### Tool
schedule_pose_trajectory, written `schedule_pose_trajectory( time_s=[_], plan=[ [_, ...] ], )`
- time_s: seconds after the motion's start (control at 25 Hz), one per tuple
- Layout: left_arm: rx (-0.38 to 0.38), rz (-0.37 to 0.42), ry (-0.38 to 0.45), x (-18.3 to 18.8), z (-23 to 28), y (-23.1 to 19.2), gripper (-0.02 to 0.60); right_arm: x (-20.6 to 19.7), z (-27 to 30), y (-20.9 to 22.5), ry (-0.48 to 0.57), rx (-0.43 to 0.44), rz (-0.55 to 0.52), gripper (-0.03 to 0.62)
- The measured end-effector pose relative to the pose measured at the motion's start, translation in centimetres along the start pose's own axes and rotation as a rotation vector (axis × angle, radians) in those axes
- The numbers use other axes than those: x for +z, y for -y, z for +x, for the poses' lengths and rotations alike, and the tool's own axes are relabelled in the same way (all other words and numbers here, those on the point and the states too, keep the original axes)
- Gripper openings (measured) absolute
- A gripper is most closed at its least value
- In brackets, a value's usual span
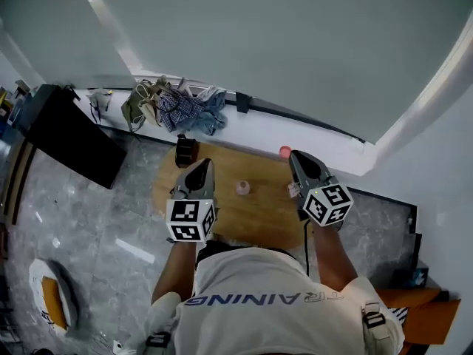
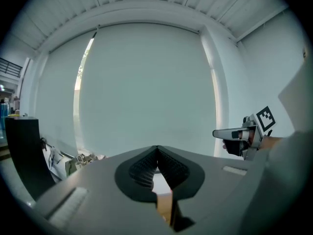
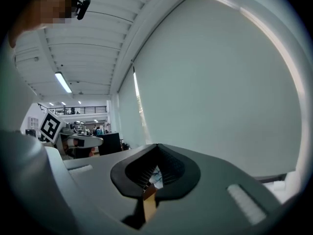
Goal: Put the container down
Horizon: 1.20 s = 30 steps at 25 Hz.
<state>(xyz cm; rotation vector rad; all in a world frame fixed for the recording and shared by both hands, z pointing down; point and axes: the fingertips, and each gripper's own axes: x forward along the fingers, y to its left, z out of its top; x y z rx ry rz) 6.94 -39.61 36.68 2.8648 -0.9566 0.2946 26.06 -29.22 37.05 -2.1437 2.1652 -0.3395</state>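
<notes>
Nearest the lens is the person's white shirt (image 1: 273, 302), filling the bottom of the head view, with both forearms reaching forward from it. At far left a white and orange thing (image 1: 50, 300) lies on the marbled floor (image 1: 111, 220); beyond it stands a black cabinet (image 1: 66, 133); a heap of checked and khaki cloth (image 1: 177, 106) sits on the white sill (image 1: 259, 132) along the wall.

A round wooden tabletop (image 1: 255, 217) lies ahead of the person; a dark object (image 1: 185, 151), too small to name, rests at its far left edge, just beyond the left claw (image 1: 203, 163). That claw hovers over the left part of the wood; its own view shows the ribbed pads pressed together with nothing between them, so it is closed and empty.

The small pale-pink container (image 1: 243, 188) stands upright on the tabletop, midway between the two claws and touching neither.

Right of it the right claw (image 1: 295, 156) hangs over the wood; its jaws also meet at the tips, holding nothing. A small pink thing (image 1: 285, 151) sits at the tabletop's far edge, just beside that claw's tip.
</notes>
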Motion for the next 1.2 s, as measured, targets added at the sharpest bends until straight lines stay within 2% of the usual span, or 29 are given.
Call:
schedule_pose_trajectory(
  time_s=[0.16, 0.28, 0.92, 1.2],
  plan=[
    [0.006, -0.001, 0.09, 2.9, -1.1, 0.0, 0.003, 3.2, -0.8, -0.5, 0.049, -0.004, -0.055, 0.015],
    [0.0, 0.014, 0.118, 3.7, -1.5, 0.7, 0.003, 3.6, -1.5, -0.9, 0.044, -0.009, -0.09, 0.014],
    [-0.058, 0.026, 0.054, 1.6, -1.7, 2.5, 0.003, 1.6, -2.2, -3.6, 0.025, 0.024, -0.081, 0.014],
    [-0.054, 0.021, 0.041, 1.2, -1.7, 1.7, 0.003, 1.7, -1.3, -3.9, 0.017, 0.023, -0.083, 0.014]
  ],
)
